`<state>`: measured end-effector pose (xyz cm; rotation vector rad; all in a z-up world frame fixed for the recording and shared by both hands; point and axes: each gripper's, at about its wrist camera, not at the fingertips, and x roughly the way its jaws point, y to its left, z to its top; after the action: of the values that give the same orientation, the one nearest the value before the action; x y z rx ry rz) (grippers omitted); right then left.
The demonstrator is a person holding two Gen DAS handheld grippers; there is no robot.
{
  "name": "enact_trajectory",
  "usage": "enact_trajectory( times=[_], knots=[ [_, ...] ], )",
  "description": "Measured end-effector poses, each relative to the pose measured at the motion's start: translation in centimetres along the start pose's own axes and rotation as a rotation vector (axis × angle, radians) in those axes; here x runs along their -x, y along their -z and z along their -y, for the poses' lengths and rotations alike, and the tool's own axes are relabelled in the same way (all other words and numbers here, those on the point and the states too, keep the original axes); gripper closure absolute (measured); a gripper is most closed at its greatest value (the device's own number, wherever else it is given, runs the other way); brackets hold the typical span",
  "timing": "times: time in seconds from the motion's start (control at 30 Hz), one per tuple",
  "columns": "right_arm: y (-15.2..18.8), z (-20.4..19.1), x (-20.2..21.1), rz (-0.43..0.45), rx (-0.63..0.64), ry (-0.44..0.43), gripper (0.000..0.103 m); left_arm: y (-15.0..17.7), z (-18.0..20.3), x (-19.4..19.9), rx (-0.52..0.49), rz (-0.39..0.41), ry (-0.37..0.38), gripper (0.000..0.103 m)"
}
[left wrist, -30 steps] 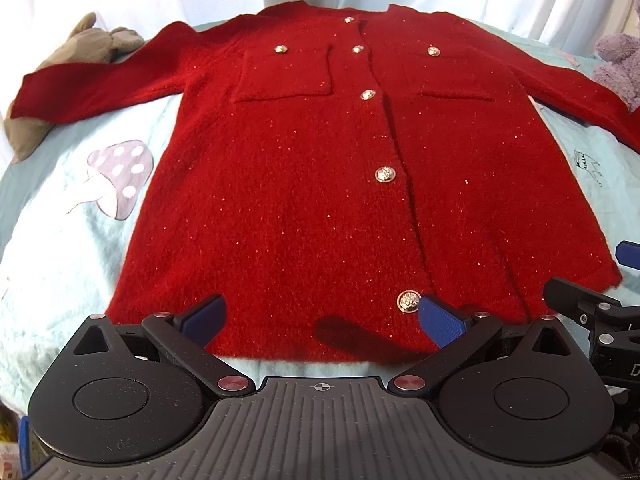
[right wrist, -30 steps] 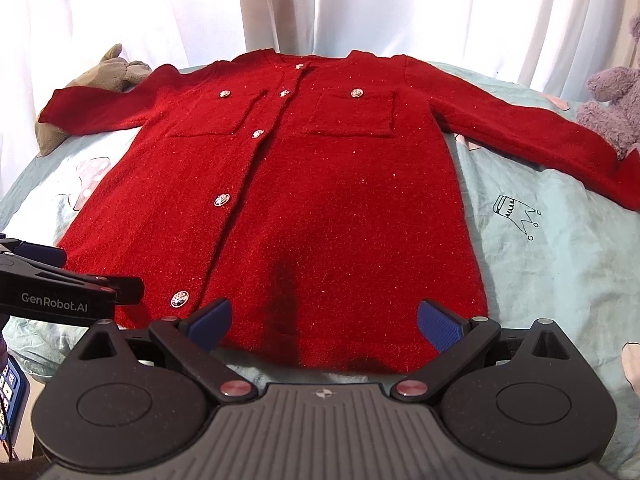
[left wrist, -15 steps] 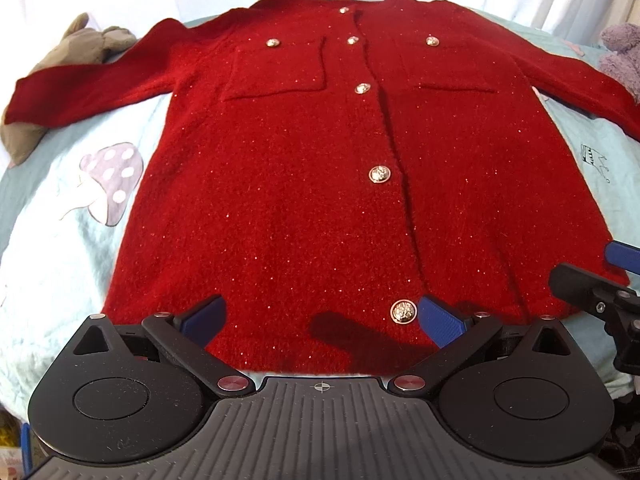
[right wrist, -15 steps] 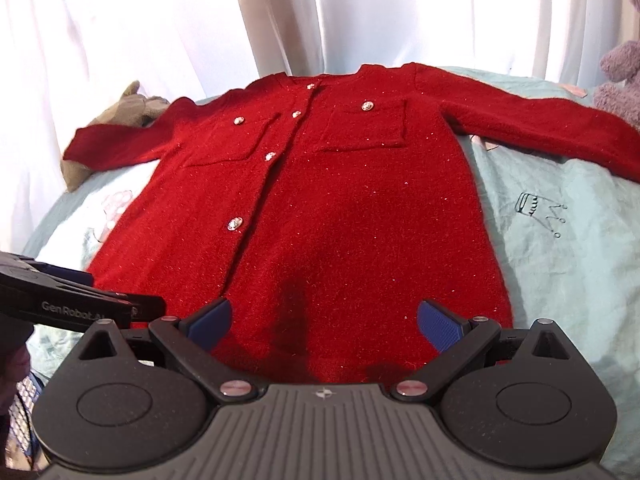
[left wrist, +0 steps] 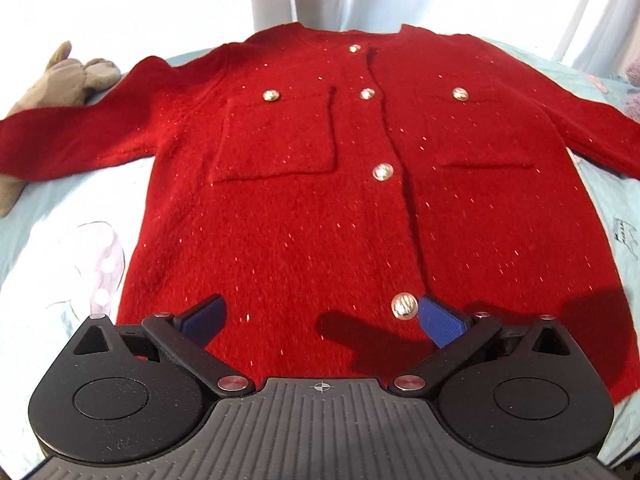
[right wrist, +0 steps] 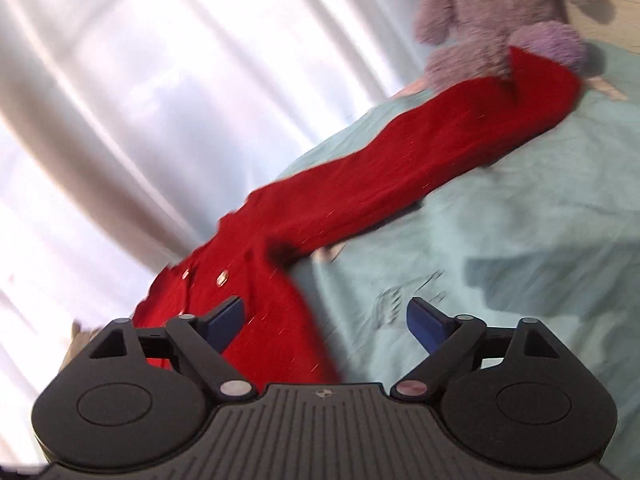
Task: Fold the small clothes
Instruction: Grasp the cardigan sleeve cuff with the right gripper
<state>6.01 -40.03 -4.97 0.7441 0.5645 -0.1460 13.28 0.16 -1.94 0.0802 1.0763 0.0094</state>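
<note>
A bed covered by a pale blue sheet (left wrist: 56, 216) fills both views, with white curtains (right wrist: 132, 92) behind it. A red knit cardigan (left wrist: 320, 208) lies flat and buttoned across the middle of the left wrist view, sleeves spread to both sides. In the tilted, blurred right wrist view its sleeve (right wrist: 420, 152) runs to the upper right, its cuff touching a purple plush toy (right wrist: 508, 12). A grey plush toy (left wrist: 60, 80) sits at upper left, beside the other sleeve. The left gripper (left wrist: 320, 316) hovers over the hem, jaws released and empty. The right gripper (right wrist: 326, 320) has jaws closing on nothing, above the cardigan's edge and sheet.
</note>
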Motion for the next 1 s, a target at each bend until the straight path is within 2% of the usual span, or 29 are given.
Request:
enact_trajectory(
  times=[0.07, 0.17, 0.27, 0.4, 0.47, 0.7, 0.73, 0.77, 0.8, 0.87, 1.0],
  knots=[
    [-3.0, 2.6, -0.9, 0.049, -0.064, 0.082, 0.040, -1.2, -0.6, -1.5, 0.021, 0.004, -0.019, 0.000],
    [-6.6, 6.0, -2.4, 0.120, -0.124, 0.218, 0.054, -2.6, -1.4, -3.9, 0.058, -0.002, -0.057, 0.000],
    [-9.5, 8.8, -3.9, 0.179, -0.134, 0.370, 0.054, -3.3, -2.2, -5.9, 0.098, -0.031, -0.065, 0.000],
    [-11.6, 12.4, -5.3, 0.205, -0.203, 0.452, 0.054, -3.5, -2.8, -7.6, 0.144, -0.057, -0.045, 0.000],
    [-12.1, 13.5, -6.0, 0.210, -0.235, 0.466, 0.054, -3.7, -2.8, -7.6, 0.152, -0.050, -0.042, 0.000],
    [-13.1, 14.1, -7.8, 0.238, -0.193, 0.431, 0.055, -3.6, -2.8, -7.7, 0.152, -0.047, -0.033, 0.000],
    [-13.2, 14.0, -8.0, 0.236, -0.185, 0.430, 0.064, -3.6, -2.8, -7.7, 0.154, -0.044, -0.029, 0.000],
    [-13.4, 13.9, -8.2, 0.225, -0.176, 0.423, 0.080, -3.6, -2.9, -7.7, 0.157, -0.041, -0.025, 0.000],
    [-13.5, 13.8, -8.3, 0.218, -0.166, 0.425, 0.085, -3.5, -2.9, -7.8, 0.155, -0.037, -0.023, 0.000],
    [-13.6, 13.2, -8.1, 0.224, -0.140, 0.433, 0.090, -3.5, -2.9, -7.8, 0.152, -0.031, -0.020, 0.000],
    [-13.8, 10.6, -6.6, 0.275, -0.057, 0.438, 0.091, -3.5, -3.0, -7.7, 0.151, -0.032, -0.013, 0.000]
  ],
)
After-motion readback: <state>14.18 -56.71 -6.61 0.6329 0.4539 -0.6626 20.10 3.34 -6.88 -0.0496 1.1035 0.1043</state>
